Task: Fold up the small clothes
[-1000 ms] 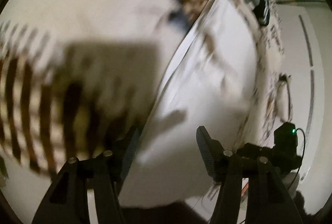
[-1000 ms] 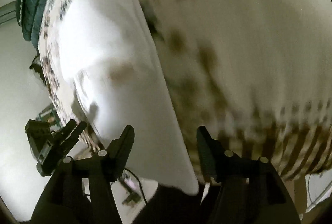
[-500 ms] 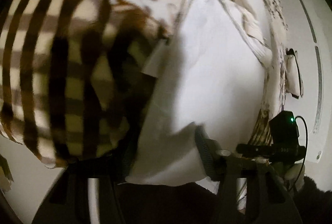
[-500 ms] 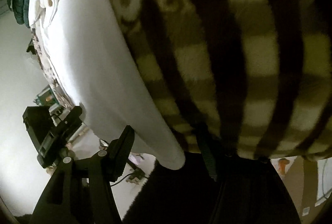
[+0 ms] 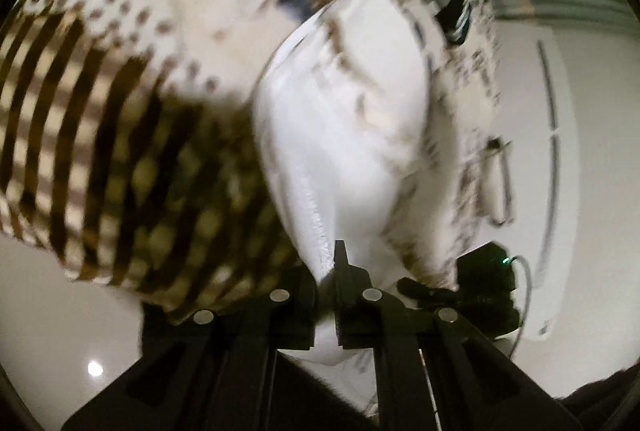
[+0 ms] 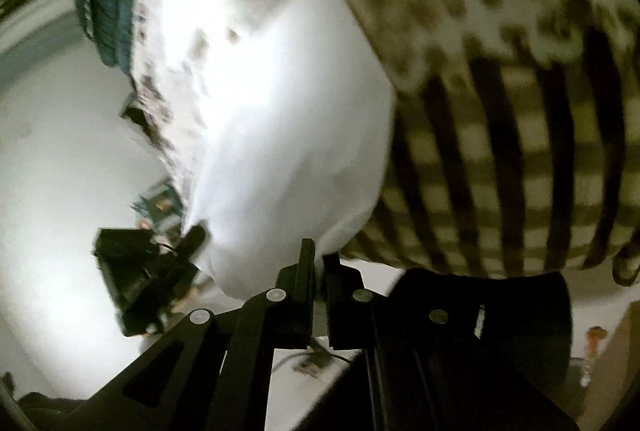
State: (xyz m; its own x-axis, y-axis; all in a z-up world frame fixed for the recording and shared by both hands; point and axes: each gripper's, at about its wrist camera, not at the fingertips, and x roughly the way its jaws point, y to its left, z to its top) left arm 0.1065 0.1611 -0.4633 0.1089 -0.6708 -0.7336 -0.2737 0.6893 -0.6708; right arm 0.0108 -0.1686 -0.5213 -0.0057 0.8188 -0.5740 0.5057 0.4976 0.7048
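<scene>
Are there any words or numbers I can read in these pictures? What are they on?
None can be read.
The white cloth garment shows stitching only, no label.
The cream blanket with brown stripes and dots has a pattern, no letters.
The dark marks on the printed sheet beneath are too blurred to tell.
The black device with a green light shows no readable marking.

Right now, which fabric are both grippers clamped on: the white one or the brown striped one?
The plain white garment. The left gripper and right gripper pinch its near edge; the striped, dotted blanket lies beneath, ungripped.
</scene>
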